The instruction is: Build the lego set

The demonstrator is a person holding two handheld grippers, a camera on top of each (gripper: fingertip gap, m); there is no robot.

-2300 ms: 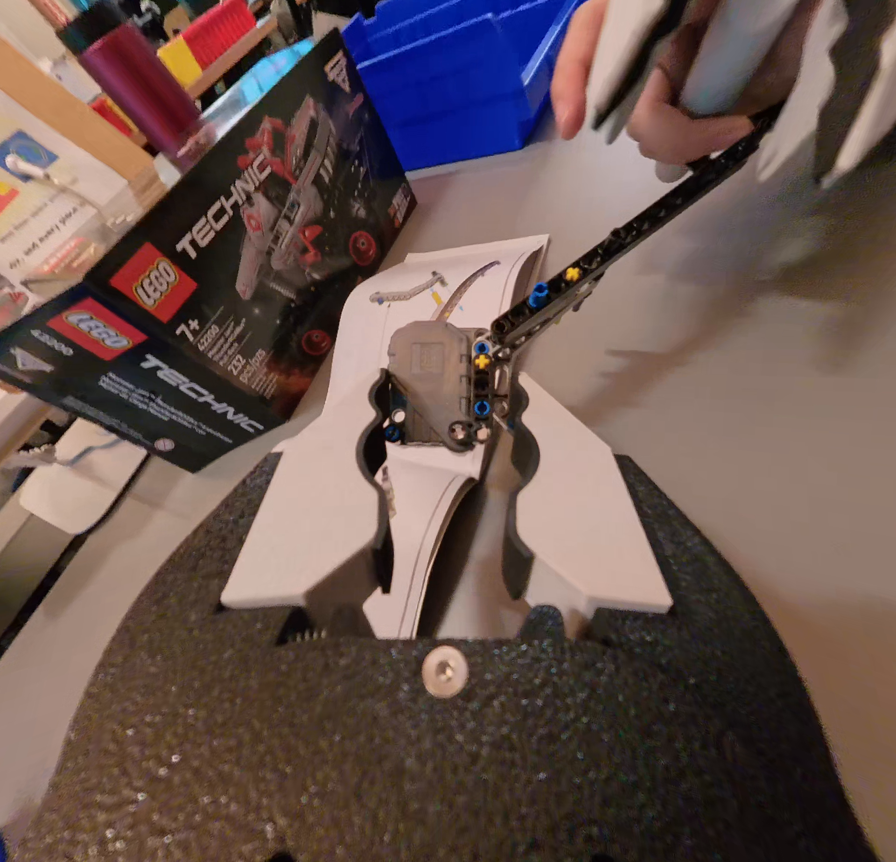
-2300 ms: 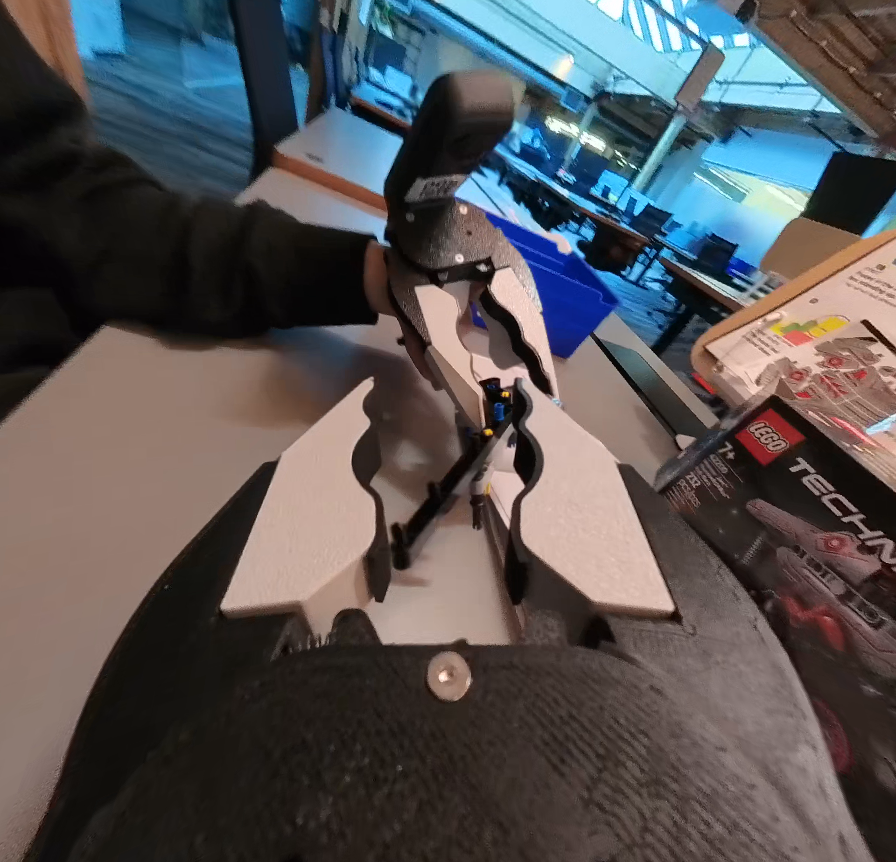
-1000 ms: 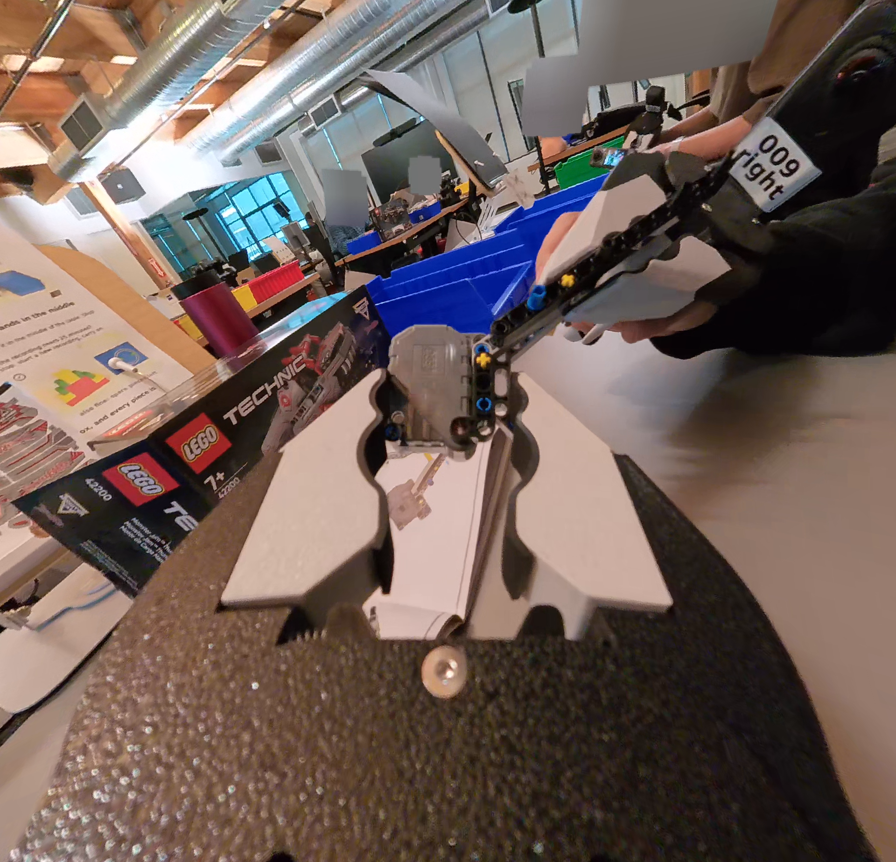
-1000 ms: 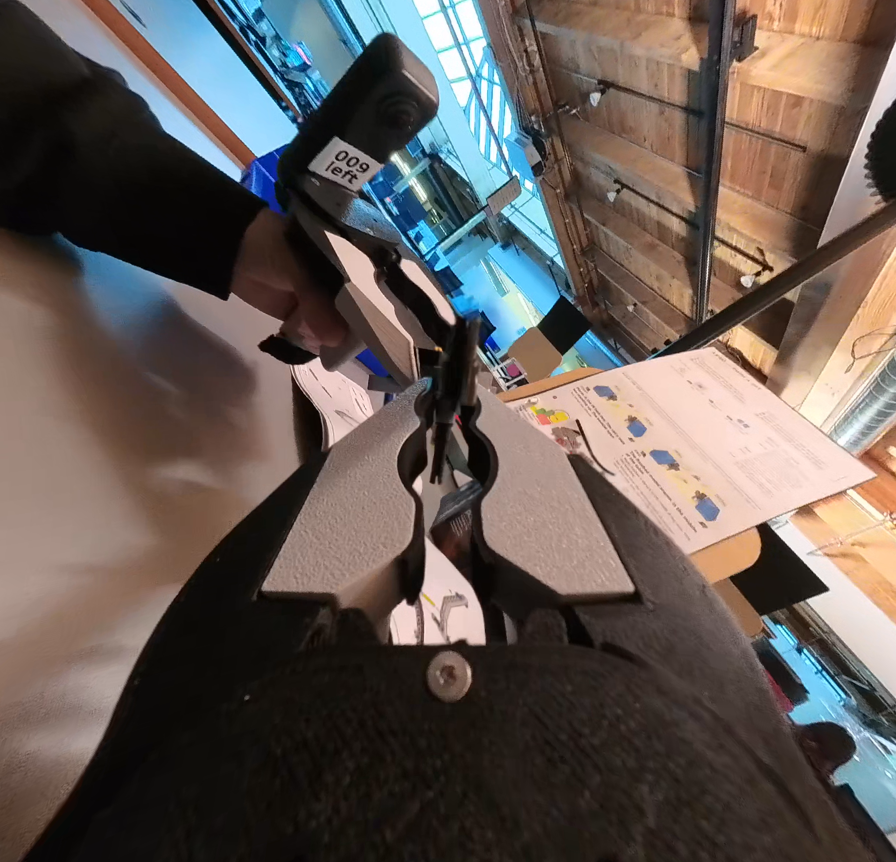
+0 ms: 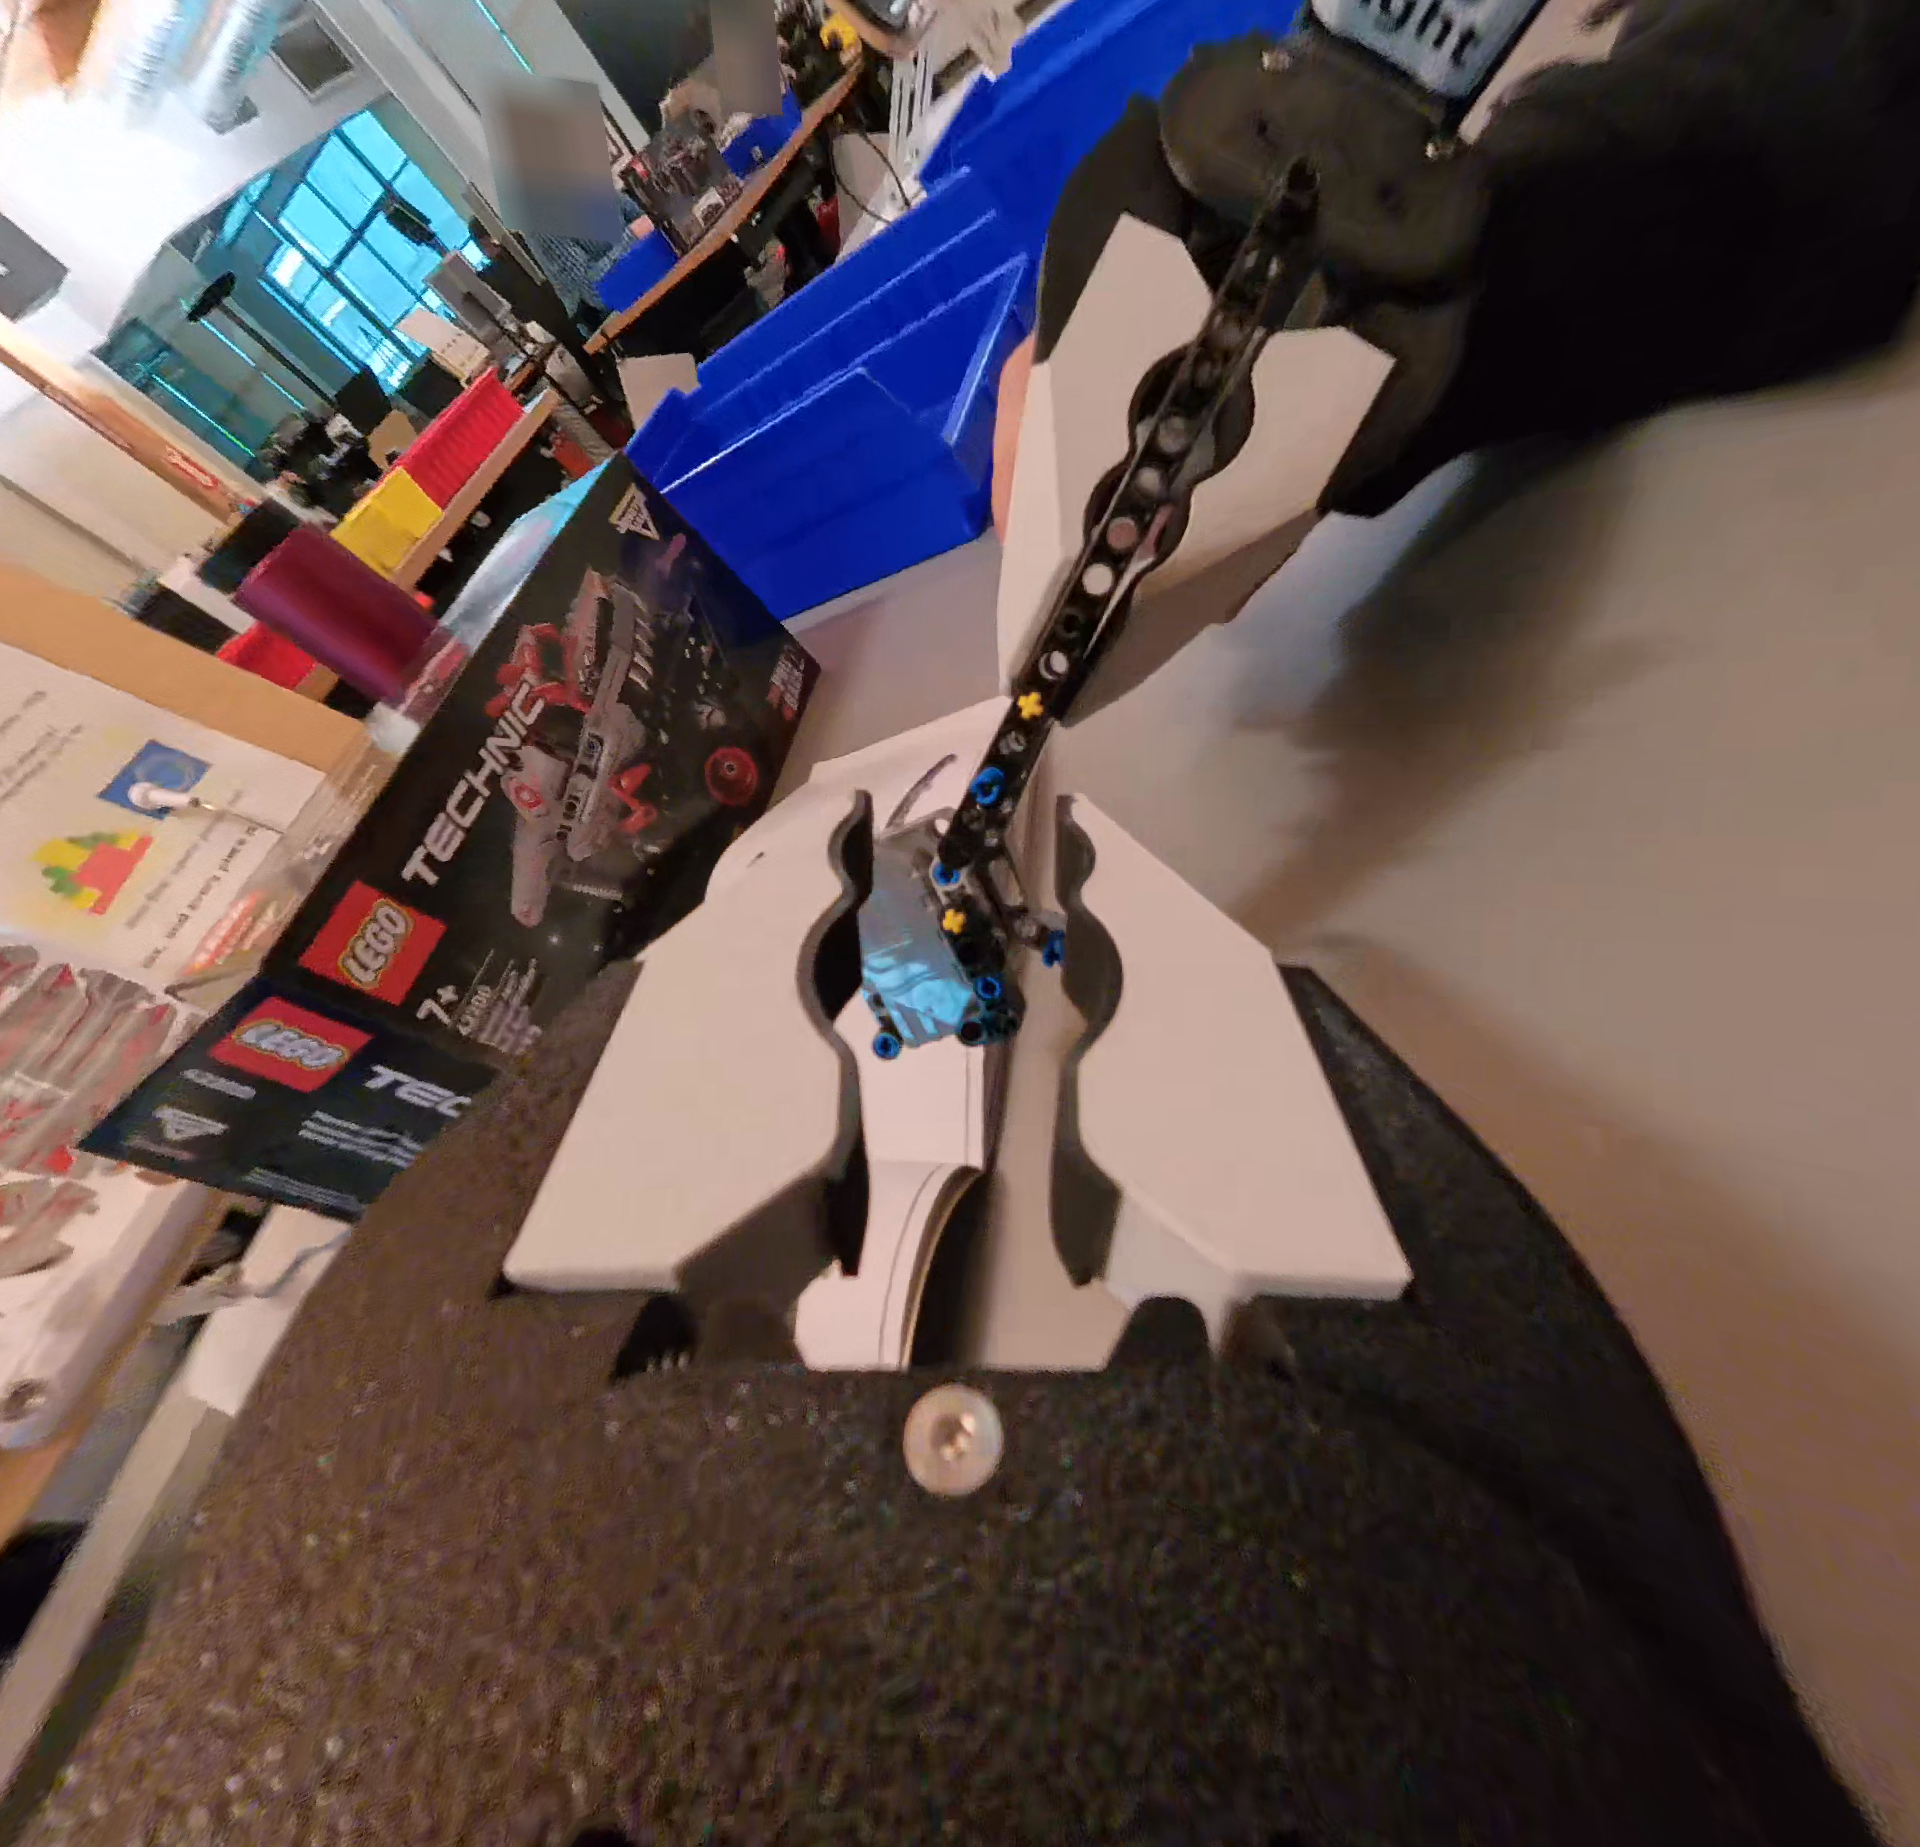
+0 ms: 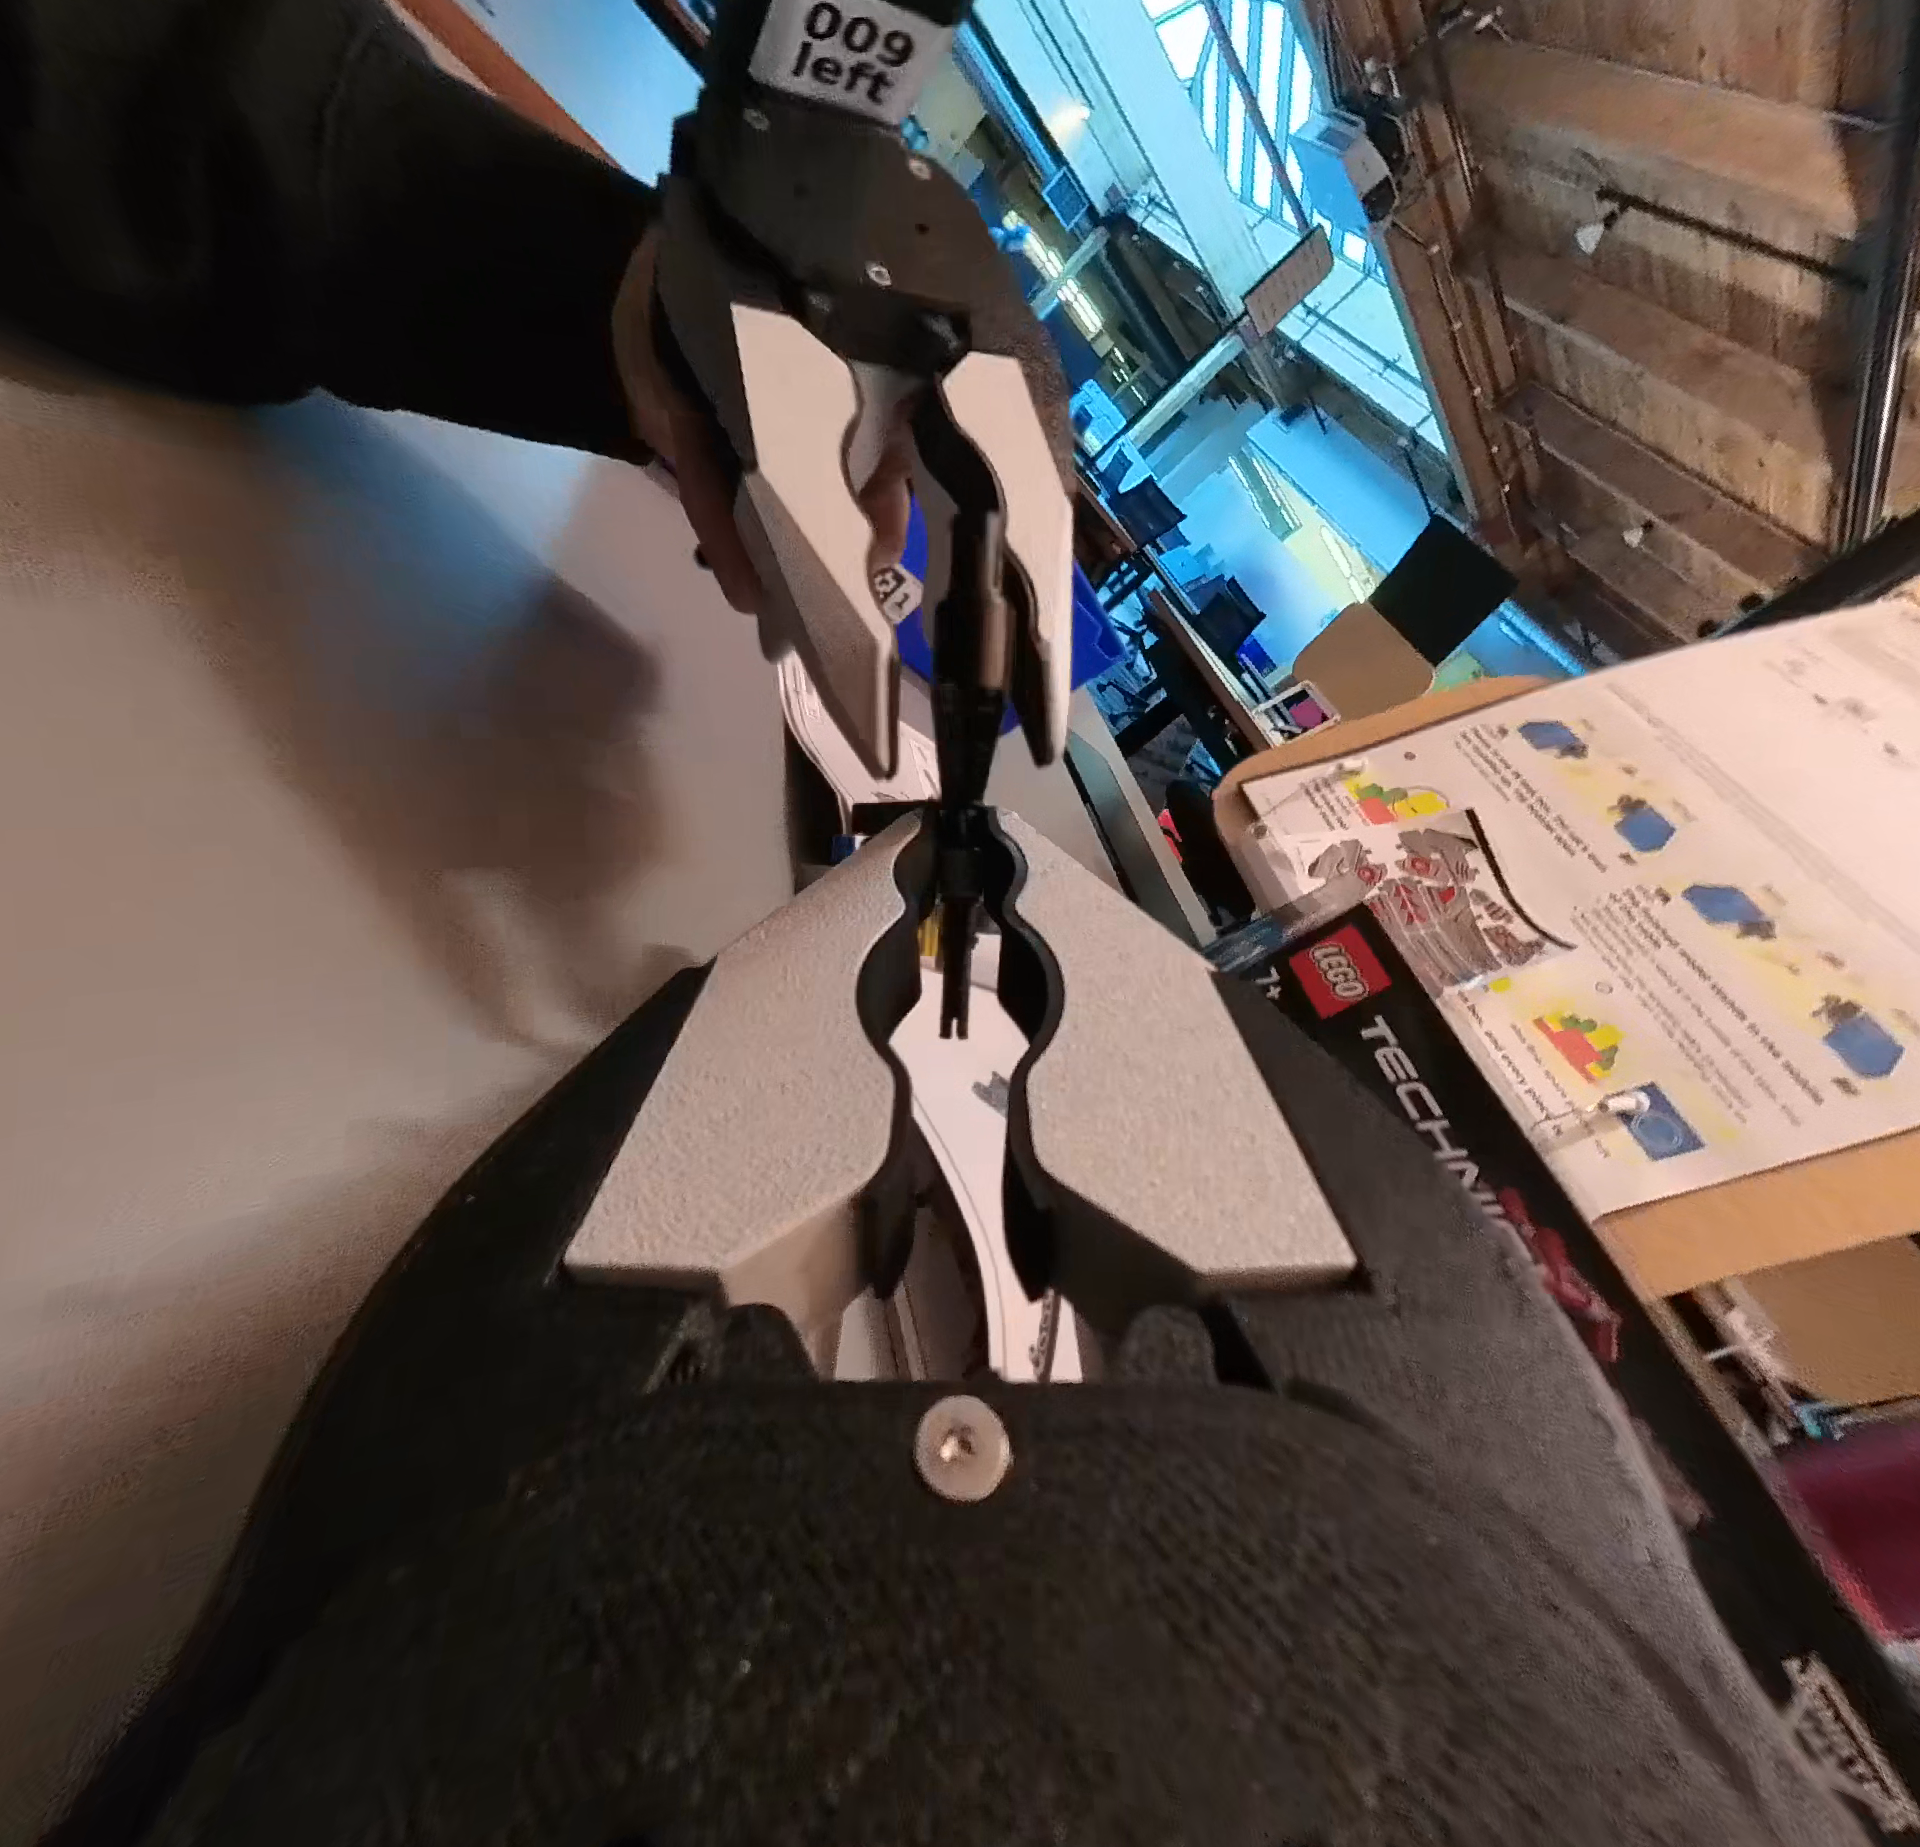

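black beam (image 5: 1101, 592), blue bins (image 5: 831, 467), maroon cup (image 5: 332, 618)

Lego box (image 5: 540, 862) left of booklet (image 5: 914, 1153) — bins (image 5: 831, 447) behind, on table (image 5: 1558, 862)

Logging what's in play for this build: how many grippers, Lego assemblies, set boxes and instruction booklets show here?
Grippers: 2, left gripper and right gripper
Lego assembly: 1
Set box: 1
Instruction booklet: 1
Total: 5
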